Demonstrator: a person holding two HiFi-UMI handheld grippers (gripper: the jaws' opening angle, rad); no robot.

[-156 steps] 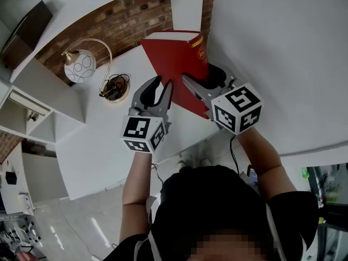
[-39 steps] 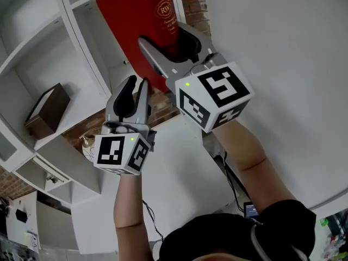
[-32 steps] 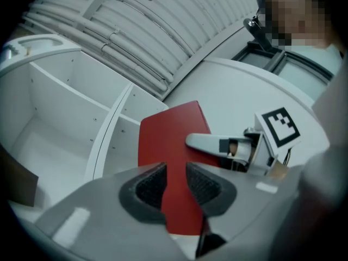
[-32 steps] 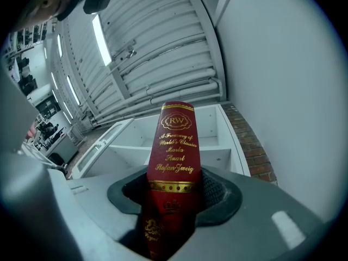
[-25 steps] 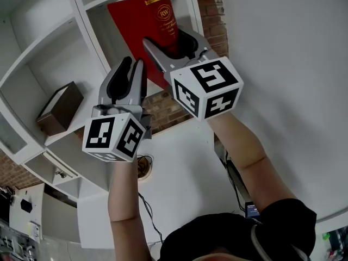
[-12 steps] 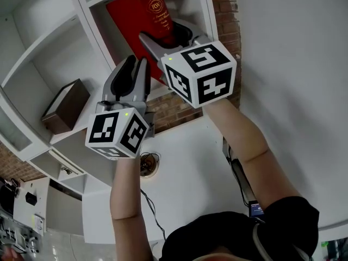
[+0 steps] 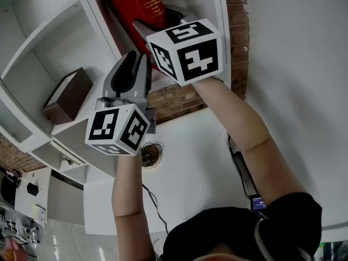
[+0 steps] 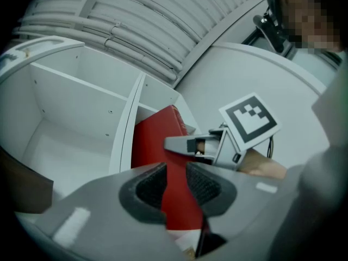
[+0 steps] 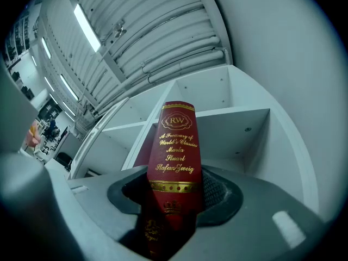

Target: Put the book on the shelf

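Observation:
The red book (image 7: 136,4) with gold lettering on its spine stands upright, partly inside an upper compartment of the white shelf (image 7: 103,15). My right gripper (image 7: 157,20) is shut on its spine end, which faces the right gripper view as the book (image 9: 175,145) rises between the right gripper's (image 9: 174,194) pads. My left gripper (image 7: 133,61) sits just below and left of it. In the left gripper view the book (image 8: 155,140) fills the narrow gap of the left gripper (image 8: 176,181), so its lower cover edge looks pinched. The right gripper (image 8: 190,144) shows beyond.
A brown box (image 7: 68,95) sits in the shelf compartment to the left. White dividers (image 8: 125,124) and the compartment's back wall (image 9: 239,129) frame the opening. Below are a brick wall (image 7: 179,99) and a white desk (image 7: 185,162) with a lamp base (image 7: 151,152).
Both grippers have carried the book up and further into the shelf compartment; in the head view it now reaches the top edge. The jaws look unchanged.

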